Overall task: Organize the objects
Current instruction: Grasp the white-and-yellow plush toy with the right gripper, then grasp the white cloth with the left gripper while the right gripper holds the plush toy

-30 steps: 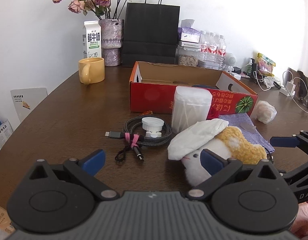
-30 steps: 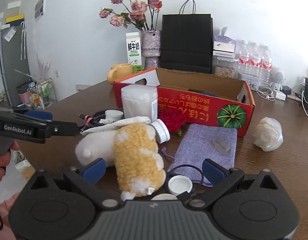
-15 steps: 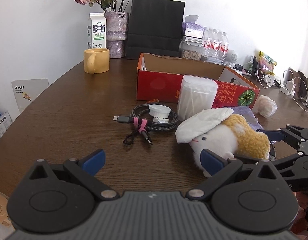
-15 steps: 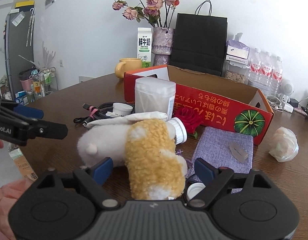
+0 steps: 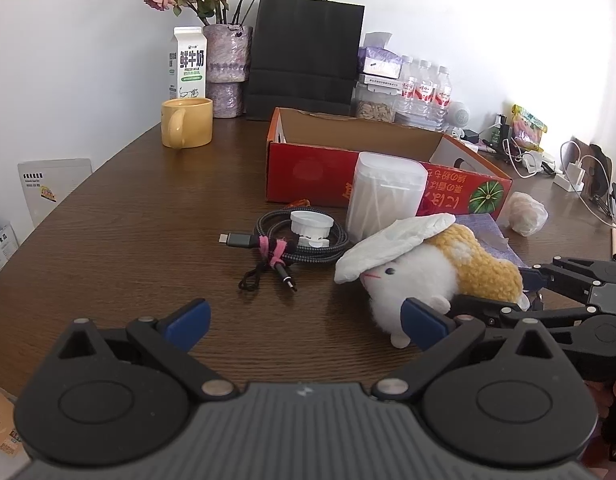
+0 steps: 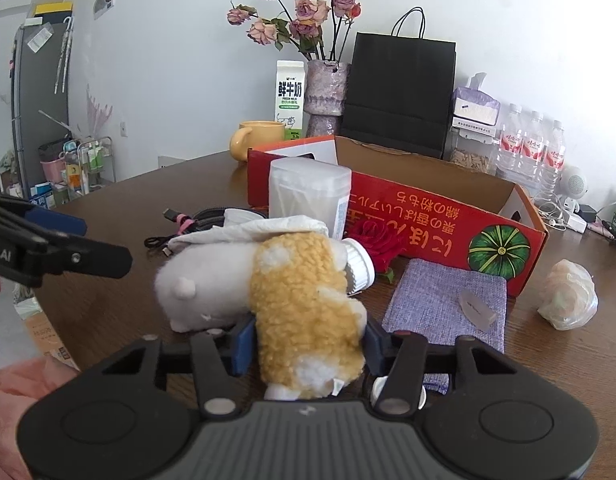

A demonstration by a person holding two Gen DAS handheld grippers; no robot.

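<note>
A white and yellow plush hamster point(image 5: 412, 276) lies on the brown table point(image 5: 128, 240) with a white tissue point(image 5: 392, 240) draped over its head. My right gripper point(image 6: 308, 342) has its jaws closing around the hamster's yellow rear point(image 6: 304, 312), and both blue pads touch the fur. In the left wrist view the right gripper point(image 5: 496, 292) reaches in from the right. My left gripper point(image 5: 306, 320) stands open over bare table, left of the hamster, with nothing between its fingers. The red cardboard box point(image 5: 308, 176) stands open behind.
A clear swab tub point(image 5: 384, 196), a coiled cable point(image 5: 300, 246) and a white cap point(image 5: 311, 224) lie before the box. A purple pouch point(image 6: 448, 304), a white bottle point(image 6: 358, 266), a red rose point(image 6: 378, 236) and a wrapped ball point(image 6: 568, 296) lie to the right. A yellow mug point(image 5: 186, 122) stands at the back left.
The right gripper's jaws have narrowed from wide open onto the hamster's yellow rear. The left gripper stays open and holds its place.
</note>
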